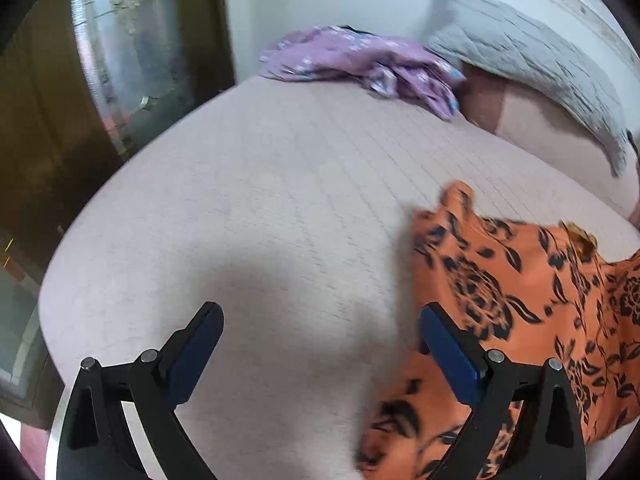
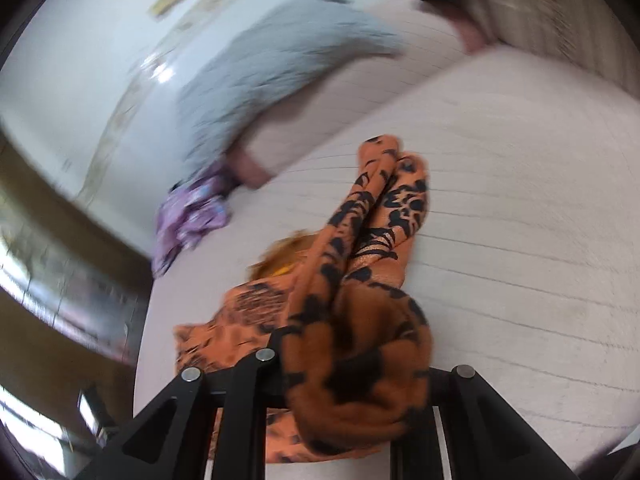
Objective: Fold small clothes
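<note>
A grey quilted blanket [image 1: 532, 56] lay along the far side of the pale bed [image 1: 280, 200], beside what looked like a mirrored wardrobe door [image 1: 132, 48].

Left tongs [image 1: 322, 344] spread wide, empty — right tongs [image 2: 352, 364] apparently clamped, blurred.

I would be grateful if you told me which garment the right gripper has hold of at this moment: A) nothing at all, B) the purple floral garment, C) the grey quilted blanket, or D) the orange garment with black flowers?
D: in the right wrist view the orange garment is bunched between the fingers of the right gripper, while the purple garment lies far off on the bed.
</note>
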The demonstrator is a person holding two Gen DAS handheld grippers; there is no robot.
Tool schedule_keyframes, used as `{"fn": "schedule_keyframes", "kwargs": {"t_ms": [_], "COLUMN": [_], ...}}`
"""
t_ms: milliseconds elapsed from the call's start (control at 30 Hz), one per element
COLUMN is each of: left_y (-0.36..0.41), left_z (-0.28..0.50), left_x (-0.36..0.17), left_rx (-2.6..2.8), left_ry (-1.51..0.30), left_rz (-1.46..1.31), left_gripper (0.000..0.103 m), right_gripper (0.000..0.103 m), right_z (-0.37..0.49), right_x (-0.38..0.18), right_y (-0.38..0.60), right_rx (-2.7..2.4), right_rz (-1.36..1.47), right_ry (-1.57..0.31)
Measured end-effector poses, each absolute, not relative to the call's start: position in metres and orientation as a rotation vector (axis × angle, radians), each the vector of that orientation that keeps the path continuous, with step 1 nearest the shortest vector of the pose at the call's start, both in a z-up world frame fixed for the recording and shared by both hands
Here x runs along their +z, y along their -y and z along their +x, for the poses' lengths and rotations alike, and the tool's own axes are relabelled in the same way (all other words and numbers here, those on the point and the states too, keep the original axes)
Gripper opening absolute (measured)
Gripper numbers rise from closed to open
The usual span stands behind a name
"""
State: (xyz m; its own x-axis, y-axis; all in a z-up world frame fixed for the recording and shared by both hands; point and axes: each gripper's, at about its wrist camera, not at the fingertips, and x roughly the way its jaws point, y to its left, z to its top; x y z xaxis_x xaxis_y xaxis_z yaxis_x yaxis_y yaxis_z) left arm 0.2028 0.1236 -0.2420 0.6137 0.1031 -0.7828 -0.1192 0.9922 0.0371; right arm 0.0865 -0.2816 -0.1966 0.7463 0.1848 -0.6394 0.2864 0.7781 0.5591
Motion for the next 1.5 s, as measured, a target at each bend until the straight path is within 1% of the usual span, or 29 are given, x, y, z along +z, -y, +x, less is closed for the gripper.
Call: {"fn": "schedule_keyframes", "kwargs": {"t_ms": [100,233,400,433,467,500,567,600,633,700,800,867,933,967,1100,1233,1333,1433,1500], "left_y": [-0.148,-0.190,-0.226,-0.230,-0.231,-0.232,-0.228,-0.225,-0.222,-0.213,-0.190,-0.168,-0.146,-0.137,-0.107,-0.114,-0.119,-0.106,-0.092], "left_z": [0.199,0.196,0.184,0.183,0.182,0.179,0.179,0.178,0.177,0.175,0.171,0.165,0.155,0.150,0.128,0.124,0.127,0.127,0.123], "left_x": [-0.239,-0.240,-0.245,-0.246,-0.247,-0.246,-0.245,-0.243,-0.240,-0.234,-0.225,-0.218,-0.211,-0.208,-0.210,-0.222,-0.237,-0.248,-0.246], "left_rx": [0.205,0.290,0.349,0.353,0.350,0.343,0.309,0.283,0.247,0.156,-0.010,-0.146,-0.292,-0.345,-0.469,-0.624,-0.597,-0.565,-0.585], "left_ry": [-0.887,-0.896,-0.893,-0.897,-0.899,-0.896,-0.880,-0.868,-0.854,-0.820,-0.790,-0.771,-0.748,-0.743,-0.784,-0.899,-0.976,-1.024,-0.995], "left_rz": [-0.061,-0.157,-0.235,-0.235,-0.232,-0.230,-0.223,-0.224,-0.231,-0.253,-0.258,-0.242,-0.215,-0.197,-0.068,-0.194,-0.267,-0.248,-0.193], "left_gripper": [0.099,0.099,0.099,0.099,0.099,0.099,0.099,0.099,0.099,0.099,0.099,0.099,0.099,0.099,0.099,0.099,0.099,0.099,0.099], "right_gripper": [0.020,0.020,0.020,0.024,0.025,0.027,0.050,0.076,0.084,0.084,0.083,0.067,0.044,0.040,0.038,0.038,0.039,0.039,0.039], "right_z": [0.099,0.112,0.129,0.132,0.132,0.126,0.117,0.114,0.111,0.102,0.086,0.076,0.074,0.072,0.071,0.069,0.071,0.070,0.069], "right_x": [-0.182,-0.188,-0.240,-0.255,-0.270,-0.273,-0.266,-0.262,-0.257,-0.244,-0.225,-0.218,-0.221,-0.227,-0.240,-0.263,-0.275,-0.278,-0.280], "right_y": [0.230,0.167,0.088,0.073,0.061,0.058,0.061,0.064,0.071,0.087,0.129,0.156,0.178,0.191,0.210,0.214,0.195,0.192,0.198], "right_rx": [0.017,0.116,0.241,0.256,0.253,0.257,0.347,0.417,0.485,0.521,0.462,0.364,0.275,0.232,0.152,0.160,0.159,0.150,0.164], "right_rz": [0.614,0.566,0.531,0.509,0.487,0.472,0.487,0.518,0.557,0.565,0.540,0.501,0.484,0.489,0.479,0.524,0.478,0.475,0.512], "right_ry": [-0.745,-0.779,-0.941,-0.998,-1.040,-0.997,-0.935,-0.938,-0.960,-0.941,-0.846,-0.811,-0.820,-0.833,-0.859,-0.901,-0.907,-0.899,-0.905]}}
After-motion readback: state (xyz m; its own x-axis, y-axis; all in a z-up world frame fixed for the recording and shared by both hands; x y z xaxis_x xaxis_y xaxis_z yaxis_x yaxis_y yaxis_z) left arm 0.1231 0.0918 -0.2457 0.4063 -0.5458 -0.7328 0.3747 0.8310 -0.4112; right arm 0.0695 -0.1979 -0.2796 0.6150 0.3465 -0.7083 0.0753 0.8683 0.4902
